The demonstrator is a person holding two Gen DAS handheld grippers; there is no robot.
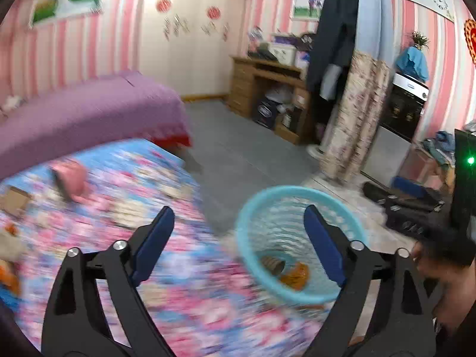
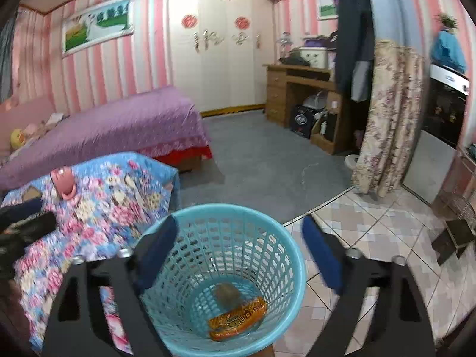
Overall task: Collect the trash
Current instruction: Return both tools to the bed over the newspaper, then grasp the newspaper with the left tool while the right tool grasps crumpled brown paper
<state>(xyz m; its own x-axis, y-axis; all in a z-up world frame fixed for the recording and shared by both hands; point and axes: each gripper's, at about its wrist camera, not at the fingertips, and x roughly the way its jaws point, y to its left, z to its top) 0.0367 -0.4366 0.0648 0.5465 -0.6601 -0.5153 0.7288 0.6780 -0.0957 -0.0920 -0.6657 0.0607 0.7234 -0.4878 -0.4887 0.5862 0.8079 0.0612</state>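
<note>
Hovering above the blue basket, the right gripper has its jaws spread wide with nothing between them. Inside the basket lie an orange wrapper and a brown crumpled piece on the bottom. The left gripper is also wide and empty, over the edge of the flowered cloth. On this cloth a pink cup lies on its side, and a small cardboard piece rests near it.

Purple bed, white wardrobe, wooden desk.
</note>
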